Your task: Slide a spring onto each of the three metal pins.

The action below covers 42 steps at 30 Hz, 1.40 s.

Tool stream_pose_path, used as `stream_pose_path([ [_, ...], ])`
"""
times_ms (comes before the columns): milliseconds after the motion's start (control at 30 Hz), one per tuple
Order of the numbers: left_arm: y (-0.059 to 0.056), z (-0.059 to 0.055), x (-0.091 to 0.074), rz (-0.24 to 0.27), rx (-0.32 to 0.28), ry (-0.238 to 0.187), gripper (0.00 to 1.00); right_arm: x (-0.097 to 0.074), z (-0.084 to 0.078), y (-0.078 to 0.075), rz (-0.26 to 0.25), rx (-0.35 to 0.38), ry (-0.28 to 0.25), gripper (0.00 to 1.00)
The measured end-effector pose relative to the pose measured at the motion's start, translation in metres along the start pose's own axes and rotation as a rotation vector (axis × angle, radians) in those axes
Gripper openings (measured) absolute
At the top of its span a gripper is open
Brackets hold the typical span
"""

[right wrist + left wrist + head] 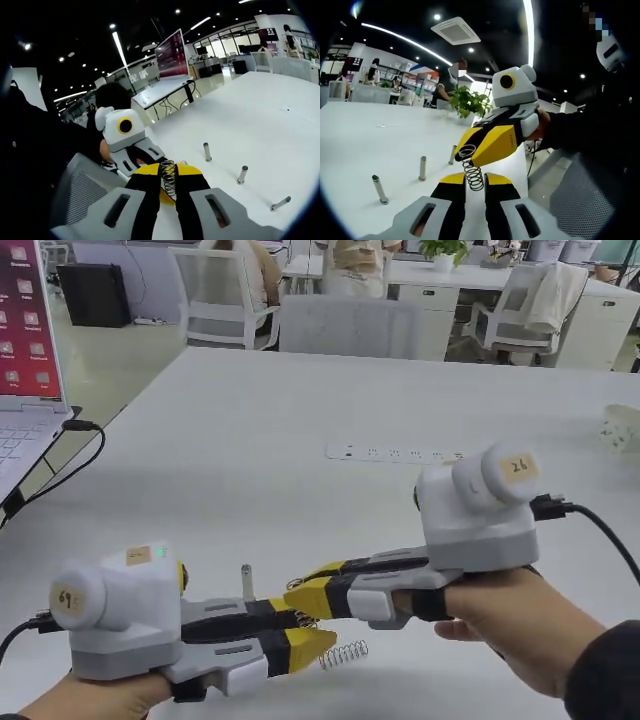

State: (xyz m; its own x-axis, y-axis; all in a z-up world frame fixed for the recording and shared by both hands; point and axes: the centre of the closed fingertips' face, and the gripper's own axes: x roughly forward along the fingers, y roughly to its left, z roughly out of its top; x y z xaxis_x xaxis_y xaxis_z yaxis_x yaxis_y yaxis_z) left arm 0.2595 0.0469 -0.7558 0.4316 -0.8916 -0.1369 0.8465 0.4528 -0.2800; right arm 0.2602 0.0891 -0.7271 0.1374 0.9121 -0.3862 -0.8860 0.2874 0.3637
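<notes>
Spring A (473,175) is pinched between the yellow jaw tips of the left gripper (475,176). The jaws are drawn in on it, and most of the coil sticks out ahead. In the head view it pokes out past those tips, low over the table (330,400).

Spring B (169,177) is clamped the same way in the right gripper (169,172), jaws closed onto it with the coil standing up between them.

The grippers are nose to nose in front of the person, tips overlapping, with the right one just above the left. Cannot tell if the tips touch.

Near pin (380,189), middle pin (422,168) and far pin (452,154) stand upright in a row on the white tabletop. All three are bare and sit off to one side, apart from both springs.

Further out there is a power strip (395,453) mid-table. A laptop (25,350) with a plugged-in cable (70,465) is at the left edge. Chairs (225,295) stand along the far side.
</notes>
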Motion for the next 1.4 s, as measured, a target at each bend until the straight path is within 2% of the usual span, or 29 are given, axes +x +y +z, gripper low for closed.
stream_pose_path([
  [200,0.0,-0.003,-0.001,0.005,0.023,0.02,0.04,-0.001,-0.002,0.0,-0.001,-0.01,0.013,0.08],
  [433,-0.002,-0.013,0.001,-0.002,0.093,0.082,0.02,-0.008,-0.012,0.0,0.009,-0.049,0.081,0.08],
  [467,-0.003,-0.016,0.002,-0.005,0.121,0.101,0.02,-0.01,-0.016,0.0,0.008,-0.065,0.105,0.08],
  [667,-0.015,-0.028,0.007,-0.046,0.197,0.181,0.02,-0.018,-0.034,0.004,0.04,-0.138,0.249,0.08],
  [867,-0.027,-0.044,0.009,-0.099,0.285,0.282,0.02,-0.024,-0.054,0.011,0.088,-0.239,0.433,0.08],
  [1033,-0.03,-0.048,0.01,-0.112,0.299,0.307,0.02,-0.026,-0.062,0.014,0.101,-0.311,0.541,0.08],
  [1267,-0.032,-0.052,0.008,-0.12,0.303,0.338,0.02,-0.023,-0.068,0.017,0.129,-0.354,0.63,0.09],
  [1400,-0.033,-0.051,0.009,-0.124,0.299,0.332,0.02,-0.021,-0.072,0.017,0.137,-0.374,0.666,0.09],
])
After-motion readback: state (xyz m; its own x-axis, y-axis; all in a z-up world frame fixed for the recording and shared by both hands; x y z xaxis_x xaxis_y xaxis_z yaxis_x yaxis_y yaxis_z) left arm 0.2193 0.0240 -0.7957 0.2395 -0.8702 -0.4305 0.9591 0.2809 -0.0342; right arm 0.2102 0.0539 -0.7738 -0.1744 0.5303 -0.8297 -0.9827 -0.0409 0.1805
